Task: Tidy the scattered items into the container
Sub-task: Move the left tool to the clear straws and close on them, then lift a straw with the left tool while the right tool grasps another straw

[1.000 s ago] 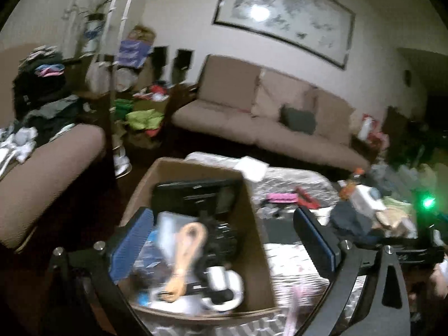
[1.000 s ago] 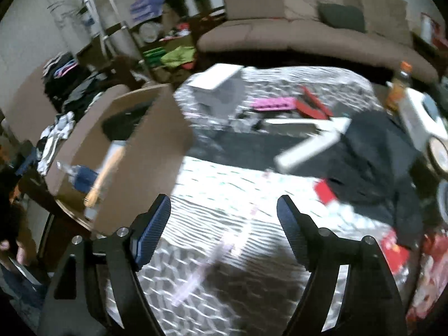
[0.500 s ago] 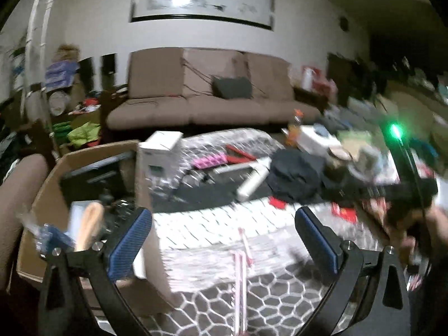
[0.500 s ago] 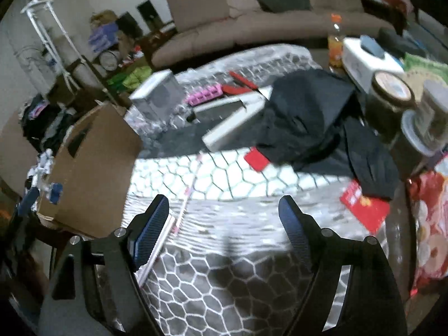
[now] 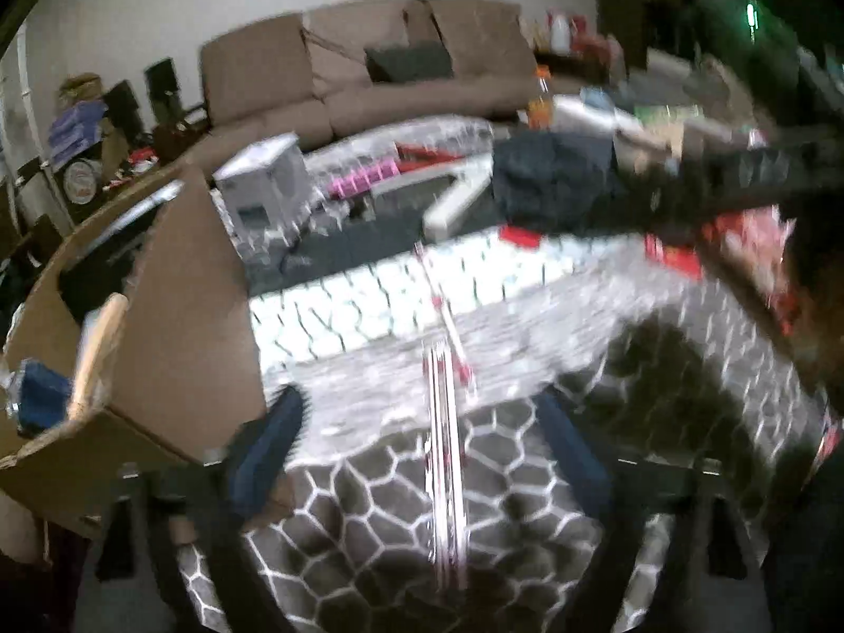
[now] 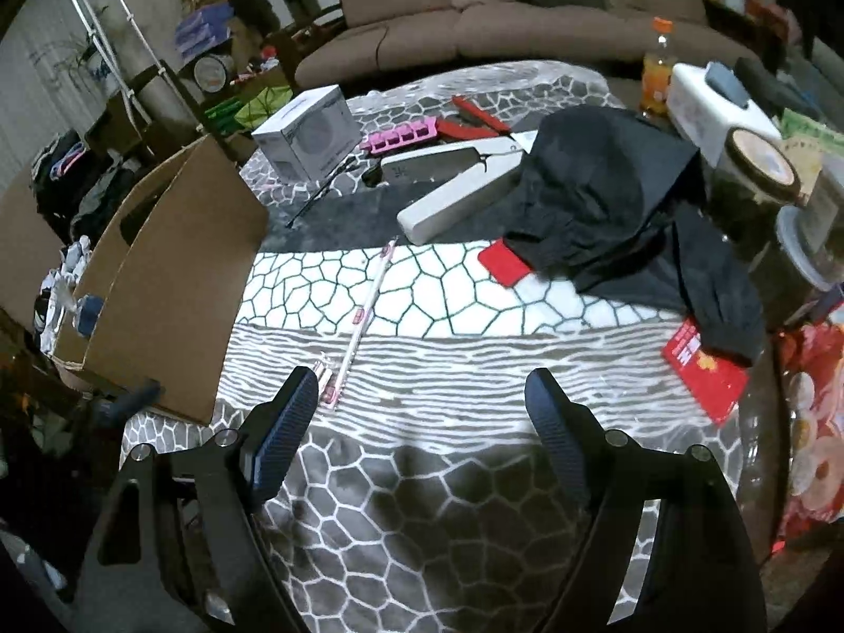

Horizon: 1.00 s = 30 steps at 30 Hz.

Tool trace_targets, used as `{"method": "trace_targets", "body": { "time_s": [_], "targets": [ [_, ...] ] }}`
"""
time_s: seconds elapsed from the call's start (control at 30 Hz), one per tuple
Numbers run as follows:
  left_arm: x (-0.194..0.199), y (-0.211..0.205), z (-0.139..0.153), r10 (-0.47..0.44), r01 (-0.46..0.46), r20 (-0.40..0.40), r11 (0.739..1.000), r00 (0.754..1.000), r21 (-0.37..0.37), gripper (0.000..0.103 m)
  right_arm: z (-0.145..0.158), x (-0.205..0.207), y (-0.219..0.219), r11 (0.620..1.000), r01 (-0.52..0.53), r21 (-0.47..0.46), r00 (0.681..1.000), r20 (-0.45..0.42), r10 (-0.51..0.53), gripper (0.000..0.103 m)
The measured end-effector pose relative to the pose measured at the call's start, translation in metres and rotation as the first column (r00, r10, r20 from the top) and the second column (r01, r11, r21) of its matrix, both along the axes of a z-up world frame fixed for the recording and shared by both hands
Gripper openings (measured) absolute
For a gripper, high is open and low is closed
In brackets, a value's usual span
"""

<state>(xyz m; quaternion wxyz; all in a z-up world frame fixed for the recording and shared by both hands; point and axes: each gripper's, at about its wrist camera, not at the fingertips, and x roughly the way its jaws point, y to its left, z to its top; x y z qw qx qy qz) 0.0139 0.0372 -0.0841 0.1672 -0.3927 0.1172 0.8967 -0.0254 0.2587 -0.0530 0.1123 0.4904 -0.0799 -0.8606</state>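
A thin pink-and-white stick pack (image 5: 446, 453) lies on the patterned cloth, with a second long stick (image 6: 369, 295) angled beside it. My left gripper (image 5: 419, 443) hangs low over the pack, which sits between its closing jaws; the blurred view shows no pad touching it. The cardboard box (image 5: 179, 306) stands just left of that gripper with several items inside. My right gripper (image 6: 419, 422) stands open above the cloth with nothing between its fingers, and the stick pack (image 6: 327, 385) lies beside its left fingertip. The box (image 6: 174, 285) is on the left in the right wrist view too.
Farther back on the table lie a white carton (image 6: 306, 140), a pink tray (image 6: 401, 134), a long white box (image 6: 459, 190), black cloth (image 6: 606, 190), a red card (image 6: 506, 264) and a red packet (image 6: 707, 364). Jars (image 6: 759, 169) and a bottle (image 6: 657, 63) crowd the right edge.
The left gripper swung away from over the box to the right and sank toward the stick pack, its jaws narrowing. The right gripper came lower over the cloth and stayed open.
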Motion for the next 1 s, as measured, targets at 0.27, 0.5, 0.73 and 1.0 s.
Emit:
{"method": "trace_targets", "body": {
  "time_s": [0.27, 0.5, 0.73, 1.0],
  "targets": [
    [-0.012, -0.004, -0.036, -0.029, 0.024, 0.164, 0.999, 0.986, 0.033, 0.062, 0.001, 0.005, 0.006, 1.000, -0.007, 0.006, 1.000, -0.006, 0.007, 0.079],
    [-0.024, 0.004, -0.065, -0.006, 0.012, 0.248, 1.000, 0.969, -0.022, 0.031, -0.010, 0.003, -0.001, 0.999, -0.042, 0.026, 0.999, 0.033, 0.041, 0.079],
    [-0.023, 0.007, -0.069, -0.004, 0.013, 0.250, 0.999, 0.968, -0.033, 0.031, -0.012, 0.000, -0.004, 0.998, -0.055, 0.030, 0.998, 0.038, 0.054, 0.079],
    [-0.024, 0.013, -0.065, 0.008, 0.004, 0.225, 0.999, 0.974, -0.054, 0.009, -0.019, -0.005, -0.015, 0.995, -0.086, 0.052, 0.995, 0.060, 0.083, 0.079]
  ]
}}
